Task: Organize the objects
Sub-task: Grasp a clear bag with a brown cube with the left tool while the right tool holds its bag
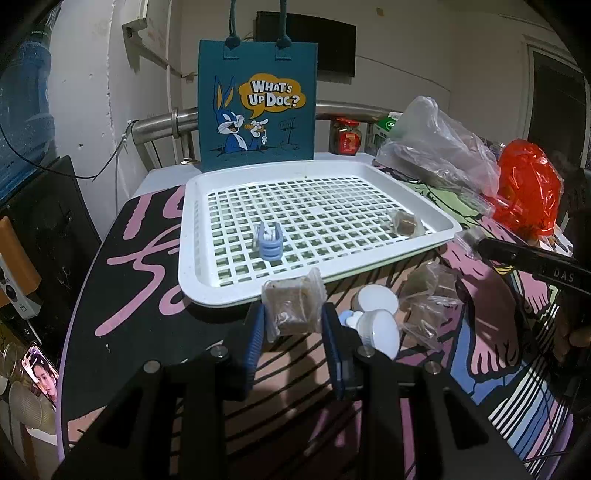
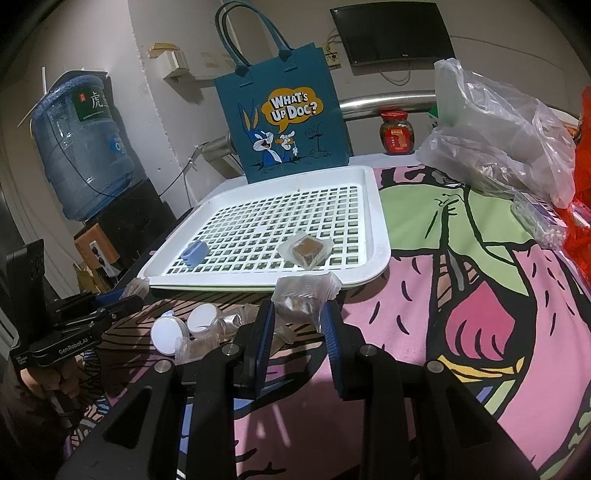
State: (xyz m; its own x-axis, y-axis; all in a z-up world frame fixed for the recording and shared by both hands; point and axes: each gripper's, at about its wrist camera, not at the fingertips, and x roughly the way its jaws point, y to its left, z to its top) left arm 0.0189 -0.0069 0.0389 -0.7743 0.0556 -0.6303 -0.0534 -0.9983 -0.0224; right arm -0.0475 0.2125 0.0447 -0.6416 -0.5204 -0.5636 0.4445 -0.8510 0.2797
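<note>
Both hand-held grippers pinching clear packets (image 1: 293,308) (image 2: 303,299), water jug (image 2: 79,147) perhaps only rightward

Upper centre of both views, the teal tote bag (image 1: 258,103) reads "WHAT'S UP DOC?" in a yellow speech bubble. At the lower left of my right wrist view, my left gripper (image 2: 135,293) carries "GenRobot.AI" on its black body. The black monitor (image 2: 393,31) at upper right says "TCL", barely legible. The water jug (image 2: 81,147) label shows the character "虎".
</note>
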